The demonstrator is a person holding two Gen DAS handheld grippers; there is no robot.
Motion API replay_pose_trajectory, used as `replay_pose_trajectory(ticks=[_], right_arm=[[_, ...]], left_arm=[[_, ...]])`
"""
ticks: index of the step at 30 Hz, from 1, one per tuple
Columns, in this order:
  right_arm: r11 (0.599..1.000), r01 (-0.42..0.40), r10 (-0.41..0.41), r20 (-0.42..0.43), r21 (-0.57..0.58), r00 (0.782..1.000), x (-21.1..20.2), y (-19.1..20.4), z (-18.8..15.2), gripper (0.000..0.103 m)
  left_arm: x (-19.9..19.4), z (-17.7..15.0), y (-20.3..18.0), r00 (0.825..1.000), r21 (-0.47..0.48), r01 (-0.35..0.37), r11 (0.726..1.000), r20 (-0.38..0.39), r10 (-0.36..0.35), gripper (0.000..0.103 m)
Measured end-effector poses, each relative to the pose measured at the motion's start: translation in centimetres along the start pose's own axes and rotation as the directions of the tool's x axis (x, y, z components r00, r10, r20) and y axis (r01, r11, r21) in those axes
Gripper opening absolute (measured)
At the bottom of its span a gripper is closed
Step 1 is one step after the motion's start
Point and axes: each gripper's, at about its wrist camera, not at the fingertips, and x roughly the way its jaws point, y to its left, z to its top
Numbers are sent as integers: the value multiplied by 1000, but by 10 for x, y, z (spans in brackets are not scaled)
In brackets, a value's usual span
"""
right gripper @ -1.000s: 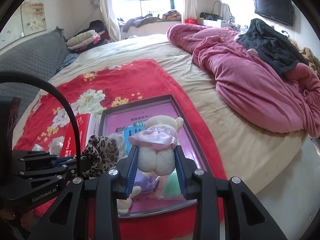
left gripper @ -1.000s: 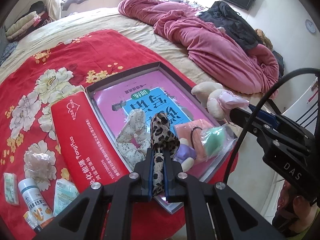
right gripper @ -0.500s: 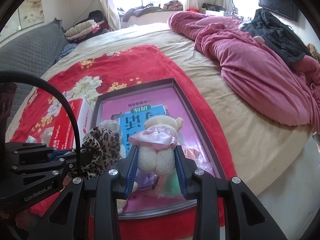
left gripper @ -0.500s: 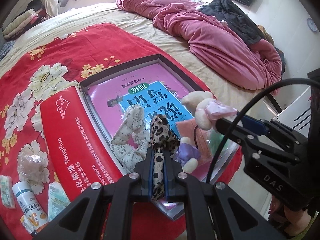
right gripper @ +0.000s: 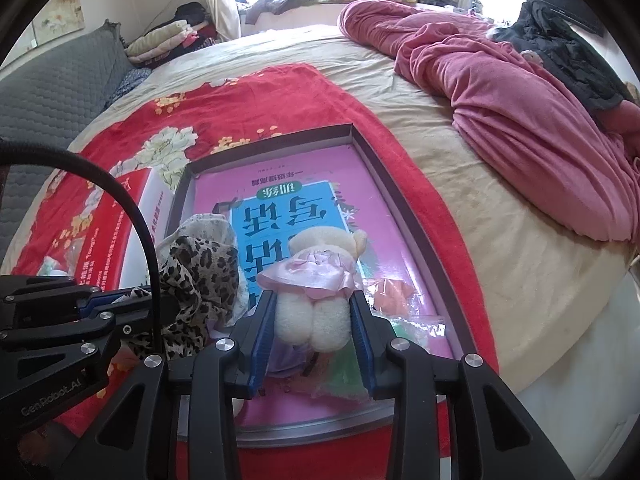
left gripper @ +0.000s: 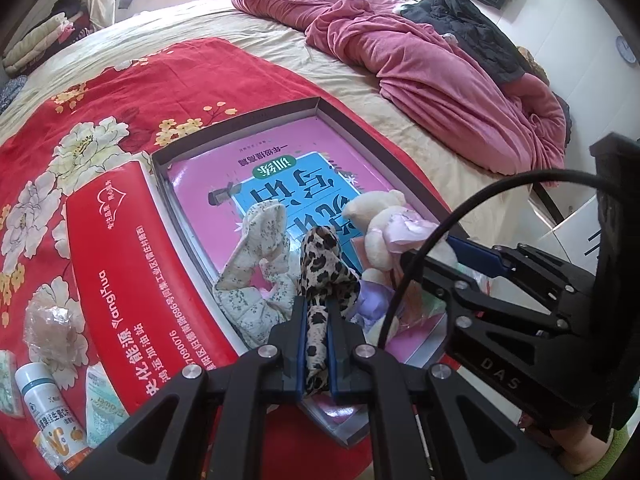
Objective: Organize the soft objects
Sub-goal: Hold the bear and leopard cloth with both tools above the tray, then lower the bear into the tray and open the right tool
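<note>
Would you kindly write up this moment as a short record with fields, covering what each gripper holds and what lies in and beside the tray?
setting: red floral blanket on a bed
left gripper: jaws shut on leopard-print fabric scrunchie
right gripper: jaws clamp cream plush bear in pink dress by its legs
container: shallow grey rectangular tray lined with a pink book
already in tray: pale floral fabric scrunchie, clear bag of soft items
beside tray: long red printed box, small white bottle

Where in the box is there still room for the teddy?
The far half of the tray is bare, only the pink book showing. The near end is crowded: leopard cloth, floral cloth, bagged soft toys.
</note>
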Motion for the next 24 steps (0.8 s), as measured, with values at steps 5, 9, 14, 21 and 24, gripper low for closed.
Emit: replay_pose_trajectory(ticks=[5,9,14,21,24], right_arm=[[1000,9,-9,-38,-12,999,14,0,-1,40],[1000,16,-17,-52,-12,998,20,-1,-3,43],[1000,19,-20,-59,-24,998,22,1,-5,44],[999,13,-15,-57,-37,998,19,4,-4,55],[999,24,-26,-52,-44,998,16,5,-4,60]], left_arm=[[1,1,1,1000,0,4,1000,1,-4,8],[2,2,2,1000,-9,4,1000,-4,-4,8],[4,5,2,1000,-9,6,1000,1,-6,8],[5,10,2,1000,-14,7,1000,5,-6,8],[4,12,3,1000,-13,3,1000,10,-3,8]])
